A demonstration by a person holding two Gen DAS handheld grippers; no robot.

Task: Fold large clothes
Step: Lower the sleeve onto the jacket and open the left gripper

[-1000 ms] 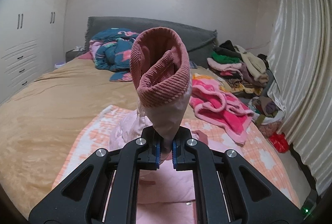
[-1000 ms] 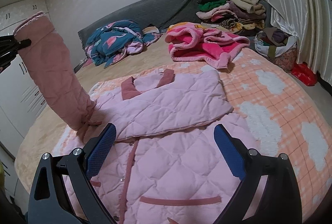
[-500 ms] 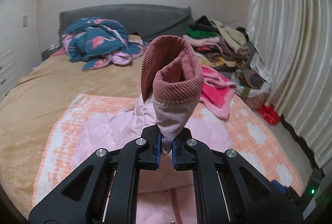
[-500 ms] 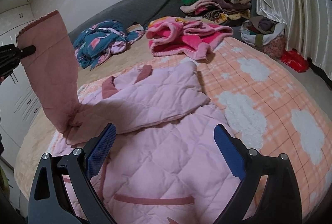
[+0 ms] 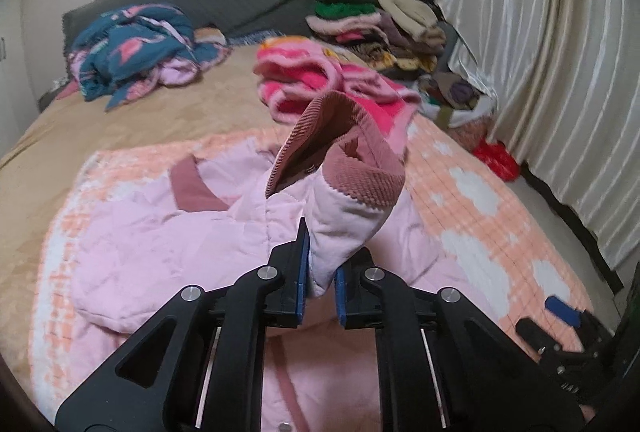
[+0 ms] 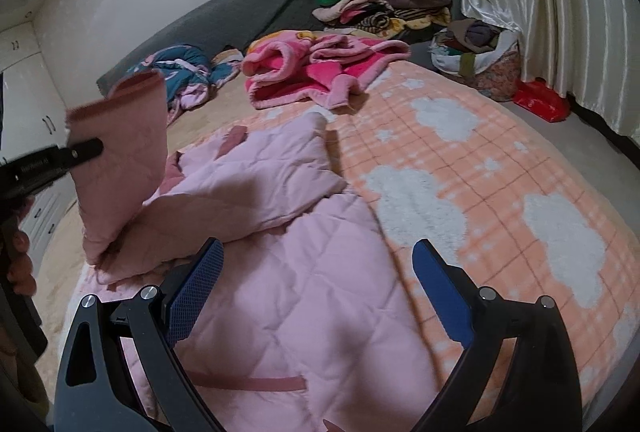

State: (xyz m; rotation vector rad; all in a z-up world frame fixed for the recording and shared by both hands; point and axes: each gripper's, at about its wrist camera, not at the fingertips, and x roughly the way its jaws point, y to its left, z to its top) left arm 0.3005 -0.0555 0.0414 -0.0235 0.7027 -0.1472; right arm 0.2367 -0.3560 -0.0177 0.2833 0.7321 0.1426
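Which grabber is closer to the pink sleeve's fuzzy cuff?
Left. The left gripper is clamped on the sleeve just below the cuff. The right gripper hangs open over the jacket body, away from it.

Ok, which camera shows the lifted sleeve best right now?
The right wrist view: the whole sleeve shows, from cuff to jacket. The left wrist view shows only its cuff end, bunched in the left tongs.

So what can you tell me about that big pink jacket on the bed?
The pink jacket is pale pink, quilted and puffy, with darker dusty-pink trim and a ribbed cuff. It lies spread on the orange cloud blanket, one sleeve already folded across its body. The other sleeve is lifted up, pinched near the cuff by the left gripper. The right gripper hovers open above it, not touching.
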